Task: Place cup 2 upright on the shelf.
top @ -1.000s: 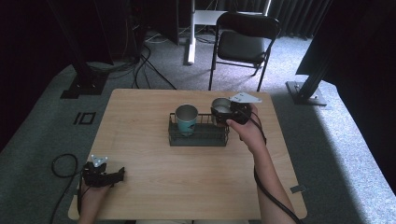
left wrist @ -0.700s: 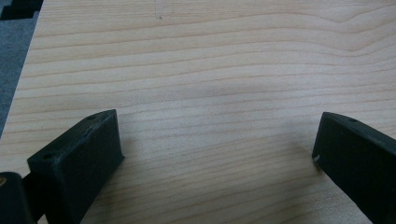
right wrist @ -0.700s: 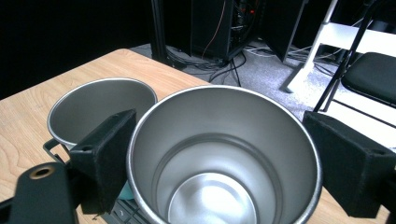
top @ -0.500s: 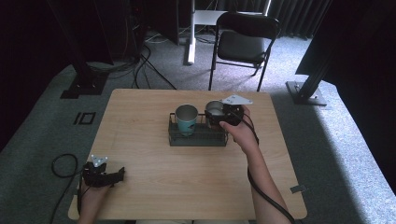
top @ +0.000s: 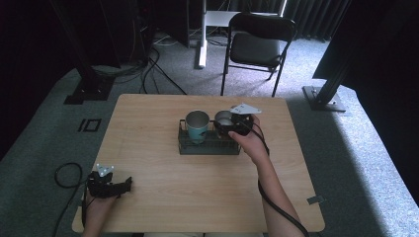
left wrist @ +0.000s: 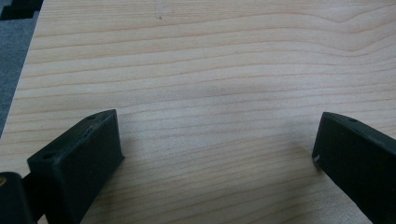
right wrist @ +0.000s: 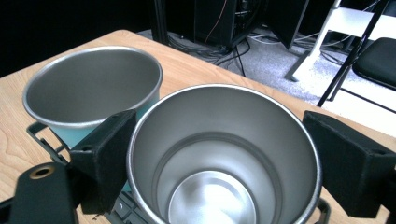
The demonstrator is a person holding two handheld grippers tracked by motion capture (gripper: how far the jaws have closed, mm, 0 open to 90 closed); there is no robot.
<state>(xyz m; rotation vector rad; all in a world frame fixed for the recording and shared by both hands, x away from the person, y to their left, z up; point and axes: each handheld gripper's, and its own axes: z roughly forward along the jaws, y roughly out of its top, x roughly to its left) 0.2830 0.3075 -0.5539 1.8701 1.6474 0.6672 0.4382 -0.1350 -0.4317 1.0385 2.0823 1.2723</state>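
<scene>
Right gripper view: steel cup [right wrist: 224,158] sits between my right gripper [right wrist: 219,154] jaws, which stand on either side of its rim, left jaw touching the wall, right jaw just off it; I can't tell if they're clamped. I judge it rigid, light, smooth-walled and slippery, so grip across the body below the rim. Plain silver, empty, shiny inside. It's over the right end of the dark wire rack [top: 210,146], beside a teal cup [top: 197,126] in the rack. Left gripper [top: 109,186] rests open on the wooden table [top: 197,192], holding nothing.
</scene>
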